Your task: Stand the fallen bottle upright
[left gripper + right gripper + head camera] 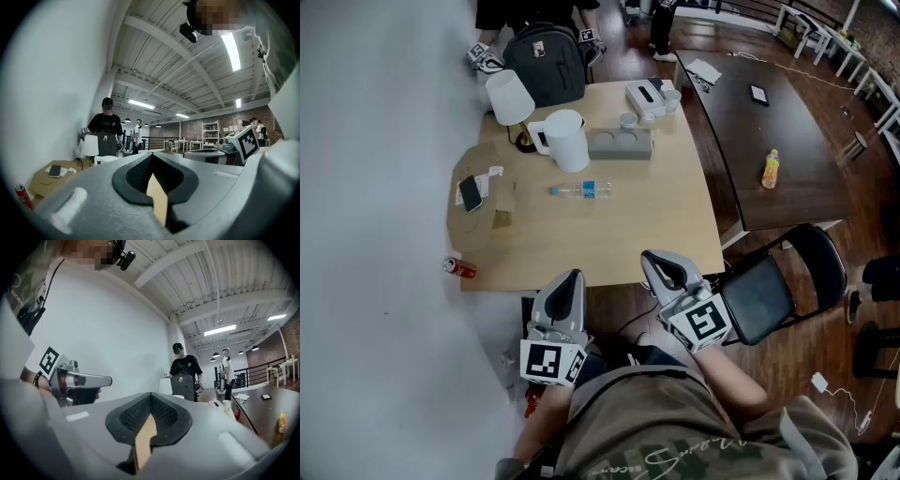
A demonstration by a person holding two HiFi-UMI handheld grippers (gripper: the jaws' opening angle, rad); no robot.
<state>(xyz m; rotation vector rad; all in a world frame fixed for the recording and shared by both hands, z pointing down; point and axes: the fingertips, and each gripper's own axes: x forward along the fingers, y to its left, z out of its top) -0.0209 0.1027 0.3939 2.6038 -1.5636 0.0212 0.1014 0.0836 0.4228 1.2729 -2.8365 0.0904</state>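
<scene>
**Clear bottle flat on worktop, both jaws shut**

Bottle (581, 190), blue label, lies on its side mid-worktop (675, 225), just near of the white jug (565, 141). Left gripper (570, 279) and right gripper (662, 262) are held level at the near edge, well apart from the bottle. Jaws on both are closed tip to tip with nothing between them. Lamp (510, 98) and backpack (546, 62) at far left. Red can (459, 268) by the near-left corner.
</scene>
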